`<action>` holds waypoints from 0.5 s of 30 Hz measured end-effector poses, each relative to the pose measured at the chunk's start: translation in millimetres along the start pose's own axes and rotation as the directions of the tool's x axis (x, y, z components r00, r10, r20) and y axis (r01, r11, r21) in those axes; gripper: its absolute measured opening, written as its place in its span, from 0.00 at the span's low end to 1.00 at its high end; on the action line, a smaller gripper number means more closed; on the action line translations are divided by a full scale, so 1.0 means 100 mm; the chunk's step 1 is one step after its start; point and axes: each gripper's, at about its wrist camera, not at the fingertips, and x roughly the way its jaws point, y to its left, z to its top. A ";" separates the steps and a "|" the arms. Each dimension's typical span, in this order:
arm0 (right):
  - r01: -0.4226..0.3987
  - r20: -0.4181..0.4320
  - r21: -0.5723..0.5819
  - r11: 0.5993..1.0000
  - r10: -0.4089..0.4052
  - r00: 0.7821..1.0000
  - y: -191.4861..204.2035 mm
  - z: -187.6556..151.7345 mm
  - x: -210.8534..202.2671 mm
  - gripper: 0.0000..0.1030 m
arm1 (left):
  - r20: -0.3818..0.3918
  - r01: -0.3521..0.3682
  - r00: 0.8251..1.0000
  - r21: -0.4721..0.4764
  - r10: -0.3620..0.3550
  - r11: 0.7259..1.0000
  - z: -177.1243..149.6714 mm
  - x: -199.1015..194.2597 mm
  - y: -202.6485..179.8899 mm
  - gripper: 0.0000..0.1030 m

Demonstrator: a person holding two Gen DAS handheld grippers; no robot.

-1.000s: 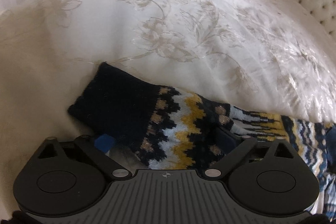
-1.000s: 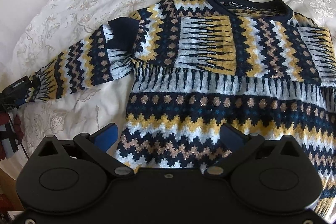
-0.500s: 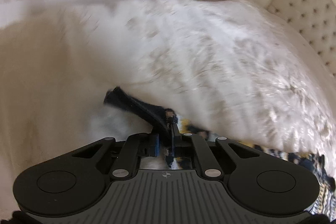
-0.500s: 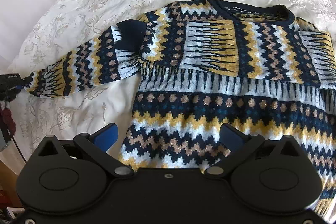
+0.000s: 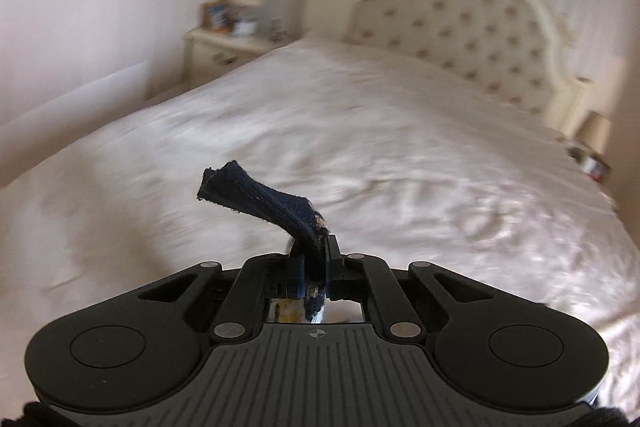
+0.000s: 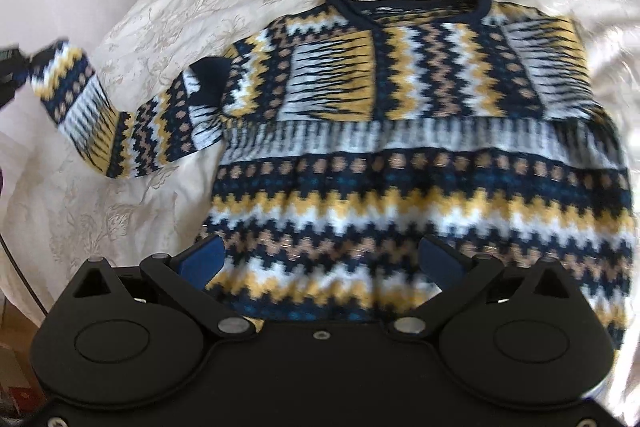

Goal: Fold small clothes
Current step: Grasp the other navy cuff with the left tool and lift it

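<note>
One patterned sweater (image 6: 420,155) on a bed (image 5: 400,155), two grippers.
Left gripper (image 5: 314,267) clamps the navy cuff (image 5: 256,197), raised; right gripper (image 6: 320,263) hovers over the hem, jaws wide.

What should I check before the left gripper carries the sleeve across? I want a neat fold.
1. Left gripper clamped on the sleeve cuff: ok.
2. Sleeve lifted off the bedspread: ok.
3. Right gripper open, holding nothing: ok.
4. Sweater body lying flat: ok.
5. Other sleeve already folded across the chest: ok.
6. Hem under the right gripper smooth: cannot tell.
</note>
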 end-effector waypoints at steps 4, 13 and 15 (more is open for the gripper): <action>-0.014 0.022 0.042 0.999 0.013 1.000 -0.37 -0.03 -0.18 1.00 | 0.004 0.077 0.997 0.067 -0.077 0.995 -0.01 0.08 -0.75 0.08; -0.019 0.063 0.107 0.994 0.013 0.998 -1.22 -0.08 -0.55 1.00 | -0.077 0.226 0.974 0.184 -0.215 0.956 -0.54 0.44 -2.31 0.08; -0.015 0.061 0.117 0.993 0.008 0.998 -1.40 -0.10 -0.60 1.00 | -0.108 0.248 0.967 0.206 -0.230 0.947 -0.74 0.55 -2.62 0.08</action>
